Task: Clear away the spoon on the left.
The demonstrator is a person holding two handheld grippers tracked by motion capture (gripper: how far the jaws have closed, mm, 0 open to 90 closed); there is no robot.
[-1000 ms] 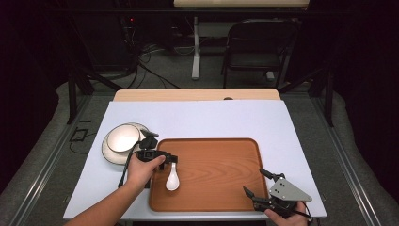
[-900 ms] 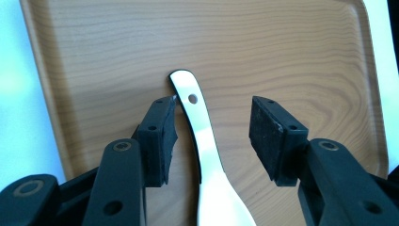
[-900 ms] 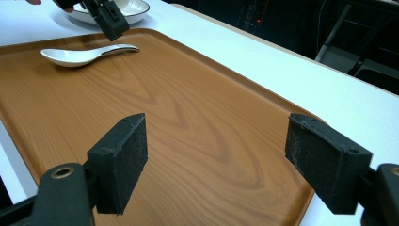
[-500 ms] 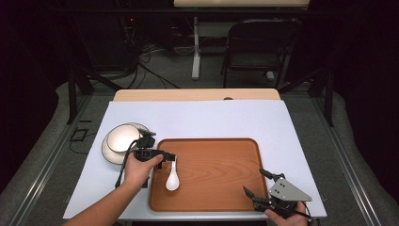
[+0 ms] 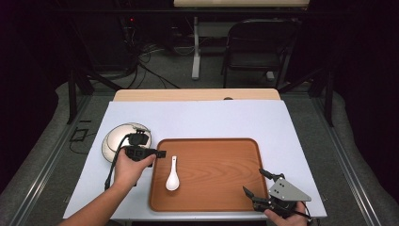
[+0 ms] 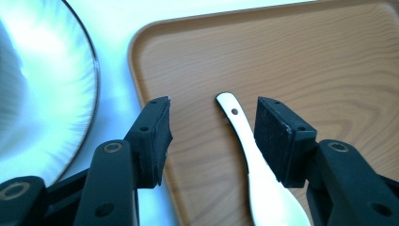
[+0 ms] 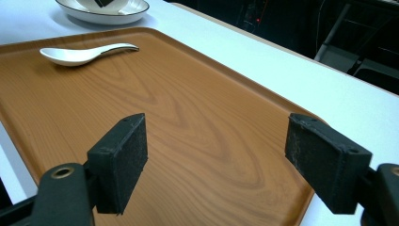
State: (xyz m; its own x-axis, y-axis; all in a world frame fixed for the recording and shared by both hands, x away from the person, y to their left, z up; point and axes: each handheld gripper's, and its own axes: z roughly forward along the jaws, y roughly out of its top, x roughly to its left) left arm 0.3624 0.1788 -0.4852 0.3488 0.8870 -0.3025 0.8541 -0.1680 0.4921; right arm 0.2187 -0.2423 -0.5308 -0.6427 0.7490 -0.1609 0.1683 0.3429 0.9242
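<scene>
A: What is different at the left gripper from a second ago?

B: Its jaws have just been opening. In the left gripper view they now stand spread, with the handle of the white spoon lying between them but clear of both pads. The hand has also lifted a little off the tray.

A: So where is the spoon?

B: Flat on the left part of the wooden tray, bowl toward the near edge and handle pointing away, just right of the tray's left rim. It sits the same way as a second ago.

A: And the bowl?

B: On the table just left of the tray, beyond the left hand.

A: What about the right gripper?

B: It hovers at the tray's near right corner, jaws spread wide with nothing between them; it has not moved.

A: What does that mean for the job?

B: I judge the spoon has been set down and released, so the left hand is free for whatever comes next.
</scene>
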